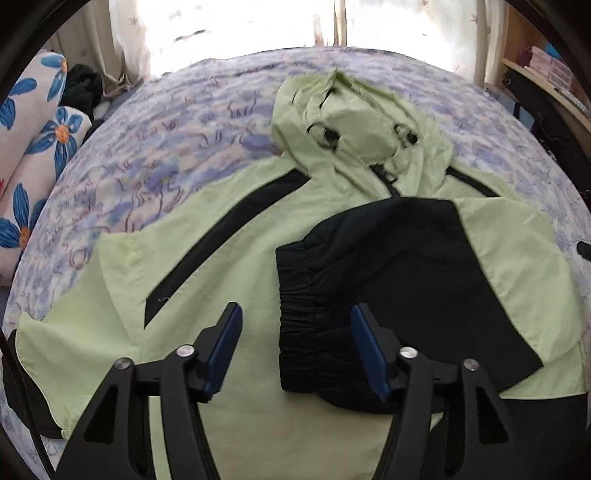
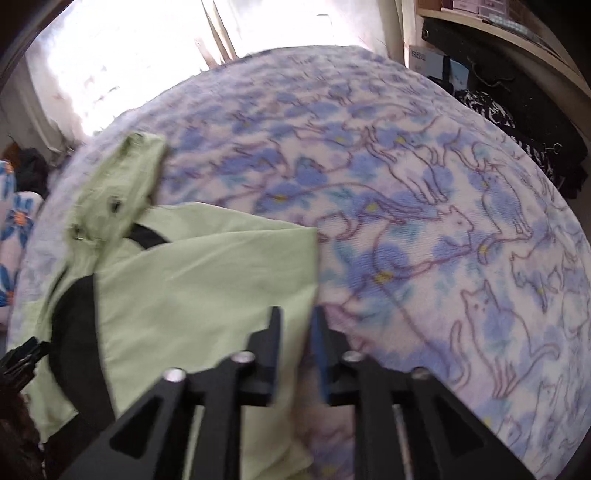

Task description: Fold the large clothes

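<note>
on cat-print blanket, green jacket, no legible writing

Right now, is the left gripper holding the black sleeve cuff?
No, the left gripper is open above the green jacket, and the black cuff lies flat between its pads without being pinched.

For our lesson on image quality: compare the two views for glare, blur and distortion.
Left wrist view: window blown out white; jacket fairly sharp; fisheye bends the bed into a dome. Right wrist view: same window glare, but the bed print and the right claw are smeared by motion blur.
</note>
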`<state>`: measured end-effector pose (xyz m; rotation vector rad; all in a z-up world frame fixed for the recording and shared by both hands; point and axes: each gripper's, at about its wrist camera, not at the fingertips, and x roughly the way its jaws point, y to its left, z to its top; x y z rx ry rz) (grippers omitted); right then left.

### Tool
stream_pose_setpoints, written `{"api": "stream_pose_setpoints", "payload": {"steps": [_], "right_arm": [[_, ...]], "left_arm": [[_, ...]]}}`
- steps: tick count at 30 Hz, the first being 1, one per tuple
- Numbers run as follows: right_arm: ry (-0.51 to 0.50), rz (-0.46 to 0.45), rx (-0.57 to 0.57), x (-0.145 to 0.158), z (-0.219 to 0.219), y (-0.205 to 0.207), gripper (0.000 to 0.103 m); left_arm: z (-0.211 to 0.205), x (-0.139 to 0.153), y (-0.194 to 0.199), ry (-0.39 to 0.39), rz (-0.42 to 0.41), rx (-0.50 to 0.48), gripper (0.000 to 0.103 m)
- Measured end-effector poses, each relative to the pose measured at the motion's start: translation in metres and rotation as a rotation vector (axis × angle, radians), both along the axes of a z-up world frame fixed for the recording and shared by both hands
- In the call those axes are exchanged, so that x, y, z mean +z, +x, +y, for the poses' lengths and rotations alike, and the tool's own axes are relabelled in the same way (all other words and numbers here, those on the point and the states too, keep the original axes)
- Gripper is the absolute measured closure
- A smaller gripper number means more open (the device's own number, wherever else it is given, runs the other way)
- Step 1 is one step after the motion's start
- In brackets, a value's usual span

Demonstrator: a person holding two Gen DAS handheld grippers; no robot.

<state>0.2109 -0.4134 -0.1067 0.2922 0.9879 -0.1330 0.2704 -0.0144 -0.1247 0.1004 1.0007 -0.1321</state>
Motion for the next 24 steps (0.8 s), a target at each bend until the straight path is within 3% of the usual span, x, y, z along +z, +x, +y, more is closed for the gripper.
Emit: {"api": "stream_pose_setpoints", "payload": {"steps": [2, 5, 7, 10, 11, 13, 16, 20, 24], "right_arm": [[-0.018, 0.034, 0.052, -0.002, 0.019, -0.007, 0.039], [-0.086, 0.078, 0.144, -0.007, 0.055, -0.02, 0.039], [-0.194, 0.093, 0.168, -0.013, 0.074, -0.027, 0.039], [-0.357, 0.166, 0.14, -0.043, 0.077, -0.03, 0.043], [-0.35, 0.194, 0.124, -0.053, 0.069, -0.029, 0.043], [-0.226, 0.188, 0.088, -0.059, 0.048, -0.035, 0.043], [-0.239, 0.182, 0.076, -0.045, 0.046, -0.042, 0.043], [-0.271, 0.152, 0.087, -0.023, 0.063, -0.054, 0.047], [-0.21, 0.028, 0.108, -0.001, 0.092, -0.058, 0.047]], "left_arm": [[-0.003, 0.008, -0.009, -0.015, -0.008, -0.024, 0.022], [-0.012, 0.013, -0.024, -0.051, -0.007, -0.069, 0.022], [-0.023, 0.011, -0.033, -0.058, -0.013, -0.101, 0.022], [-0.044, -0.011, -0.043, 0.009, 0.002, -0.118, 0.022], [-0.048, -0.02, -0.043, 0.032, 0.015, -0.117, 0.025], [-0.049, -0.045, -0.039, 0.086, 0.072, -0.093, 0.028], [-0.044, -0.041, -0.046, 0.066, 0.051, -0.082, 0.028], [-0.042, -0.023, -0.056, 0.009, 0.042, -0.081, 0.028], [-0.047, -0.007, -0.061, -0.086, 0.021, -0.098, 0.025]]}}
